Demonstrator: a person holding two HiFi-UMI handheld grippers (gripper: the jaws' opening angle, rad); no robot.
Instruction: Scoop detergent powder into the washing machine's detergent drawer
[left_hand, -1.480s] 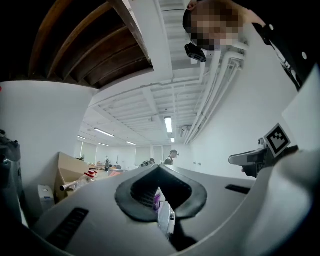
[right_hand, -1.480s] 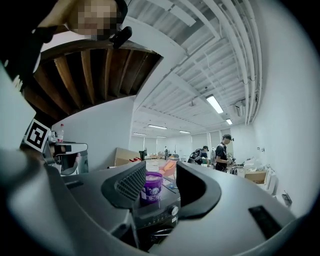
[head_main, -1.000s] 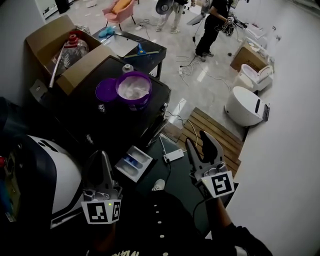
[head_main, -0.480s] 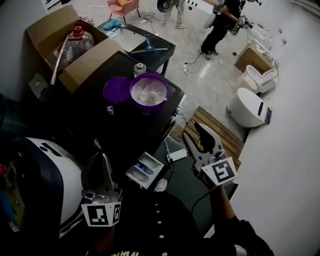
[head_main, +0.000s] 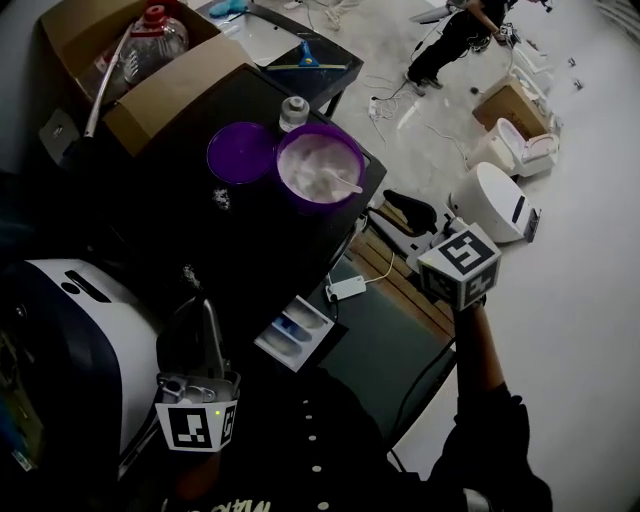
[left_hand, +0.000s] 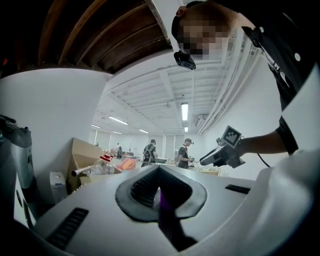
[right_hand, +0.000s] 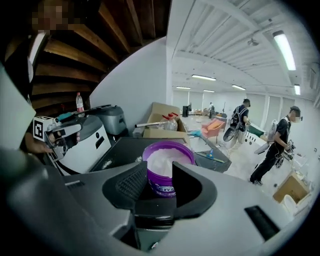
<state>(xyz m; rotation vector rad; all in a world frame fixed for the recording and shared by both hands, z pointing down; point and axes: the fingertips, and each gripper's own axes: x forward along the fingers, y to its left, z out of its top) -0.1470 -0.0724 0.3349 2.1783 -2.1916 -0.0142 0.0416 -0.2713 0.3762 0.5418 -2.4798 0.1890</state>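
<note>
Purple plastic tub (head_main: 312, 205) of white detergent powder (head_main: 315, 165) stands open on the black tabletop (head_main: 180, 220). A white scoop (head_main: 345, 183) lies in the powder, and the round purple lid (head_main: 240, 152) lies flat just beside the tub on its left. A small white-capped jar (head_main: 293, 110) stands close behind the tub, and a brown cardboard box (head_main: 150, 95) sits at the tabletop's far left.

The right gripper (head_main: 385, 212) hangs just off the tabletop's right edge, near the tub but not touching it, and points at it. Its fingers stand wide apart and have just been closing. They hold nothing. In the right gripper view the tub only shows through the gap, well beyond the fingers.

The left gripper (head_main: 206, 312) is low at the front, over the white washing machine (head_main: 70, 330). Its fingers are together with nothing visibly held. A thin purple streak shows in the slit between them, perhaps the tub far behind.

The white detergent drawer (head_main: 272, 343), with blue compartments, is pulled out just right of the left gripper and well apart from the tub.
</note>
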